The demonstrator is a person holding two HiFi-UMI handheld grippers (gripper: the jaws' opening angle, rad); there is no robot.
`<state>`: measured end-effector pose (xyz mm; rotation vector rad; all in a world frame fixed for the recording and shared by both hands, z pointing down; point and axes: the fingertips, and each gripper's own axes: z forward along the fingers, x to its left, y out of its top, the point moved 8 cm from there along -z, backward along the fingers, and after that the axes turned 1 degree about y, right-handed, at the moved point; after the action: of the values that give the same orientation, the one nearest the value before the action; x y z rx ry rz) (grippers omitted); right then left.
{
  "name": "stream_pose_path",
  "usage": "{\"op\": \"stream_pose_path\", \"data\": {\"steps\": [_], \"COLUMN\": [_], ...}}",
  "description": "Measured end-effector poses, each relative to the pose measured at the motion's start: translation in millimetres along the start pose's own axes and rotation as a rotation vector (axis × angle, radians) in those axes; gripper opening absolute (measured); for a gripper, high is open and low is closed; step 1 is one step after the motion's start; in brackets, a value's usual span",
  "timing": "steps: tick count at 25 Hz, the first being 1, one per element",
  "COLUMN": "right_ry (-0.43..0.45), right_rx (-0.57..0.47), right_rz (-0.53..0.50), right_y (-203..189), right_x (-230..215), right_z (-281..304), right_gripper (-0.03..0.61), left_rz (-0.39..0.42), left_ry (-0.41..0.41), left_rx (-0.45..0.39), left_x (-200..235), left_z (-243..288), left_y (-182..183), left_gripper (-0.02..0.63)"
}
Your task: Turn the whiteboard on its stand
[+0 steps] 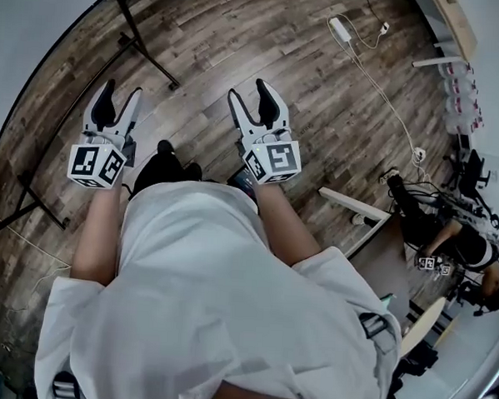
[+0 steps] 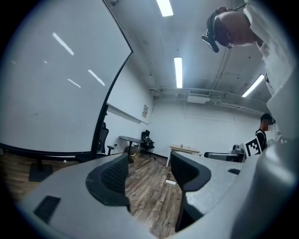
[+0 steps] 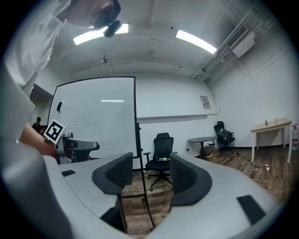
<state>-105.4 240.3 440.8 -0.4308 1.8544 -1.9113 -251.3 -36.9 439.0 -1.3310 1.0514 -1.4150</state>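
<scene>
Left tool (image 1: 123, 93) and right tool (image 1: 248, 93), spread and empty by the whiteboard (image 3: 93, 121), should grip its edge tight first.

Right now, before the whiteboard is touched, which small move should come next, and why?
Probably ease the right gripper forward toward the dark side edge of the whiteboard. Its jaws stand open with nothing between them, and that edge lines up with the gap in the right gripper view. The left gripper is open and empty too, with the board off to its left.
</scene>
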Motion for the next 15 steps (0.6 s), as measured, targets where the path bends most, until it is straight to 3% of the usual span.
{"op": "stream_pose_path", "data": {"steps": [8, 15], "right_ry": [0.075, 0.182], "right_rx": [0.033, 0.072], "right_rz": [-0.018, -0.067], "right_y": [-6.6, 16.5], "right_x": [-21.7, -45.6], "right_z": [79.9, 179.7], "right_gripper": [0.245, 0.265], "left_rz": [-0.026, -0.018], "left_ry": [0.096, 0.163], "left_rx": [-0.020, -0.006], "left_x": [54.8, 114.5], "left_z": [30.2, 82.9], "left_y": [-8.1, -6.4], "left_gripper": [0.268, 0.268]}}
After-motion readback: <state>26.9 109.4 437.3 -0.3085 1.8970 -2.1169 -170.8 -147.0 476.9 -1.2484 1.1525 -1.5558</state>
